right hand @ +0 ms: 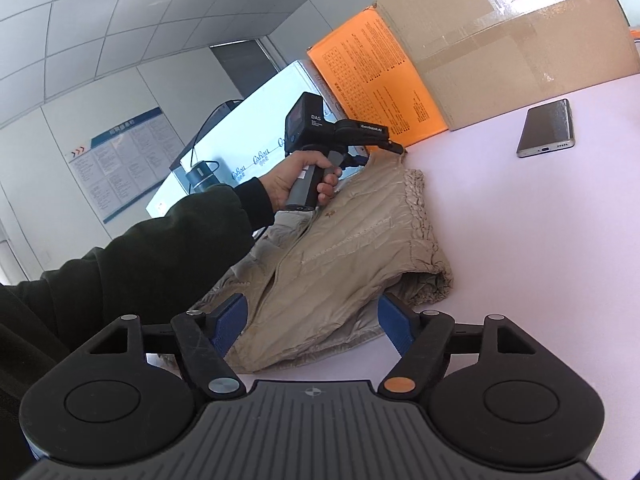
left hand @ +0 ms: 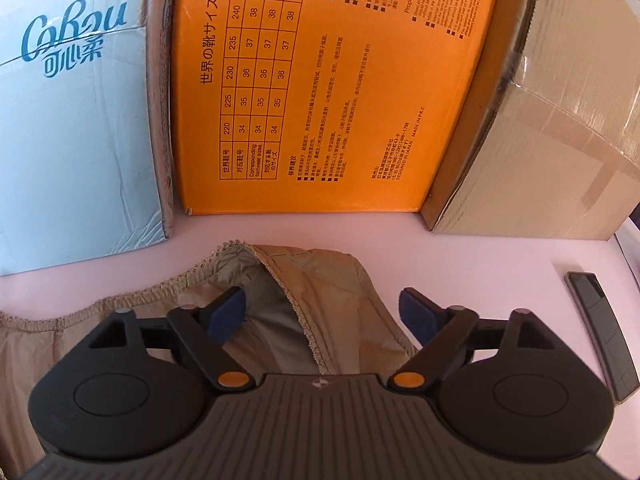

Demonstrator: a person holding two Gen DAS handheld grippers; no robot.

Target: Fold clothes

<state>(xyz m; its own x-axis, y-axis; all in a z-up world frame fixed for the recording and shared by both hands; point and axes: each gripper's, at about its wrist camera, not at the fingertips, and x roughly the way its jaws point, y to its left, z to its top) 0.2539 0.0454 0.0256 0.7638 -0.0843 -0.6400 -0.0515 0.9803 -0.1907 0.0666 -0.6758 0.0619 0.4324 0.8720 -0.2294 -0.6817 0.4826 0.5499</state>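
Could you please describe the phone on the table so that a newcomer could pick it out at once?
Start at the row of boxes along the back of the pale table. In front of the taped brown cardboard box, apart from the beige puffer vest, lies the smartphone: flat, dark and glossy, the only small hard object there.

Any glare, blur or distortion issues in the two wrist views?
Left wrist: sharp, strong fisheye bowing of the orange box, warm cast on the jacket. Right wrist: sunlight glare on the taped cardboard box, ceiling lines curved, dark corner vignette, no motion blur.
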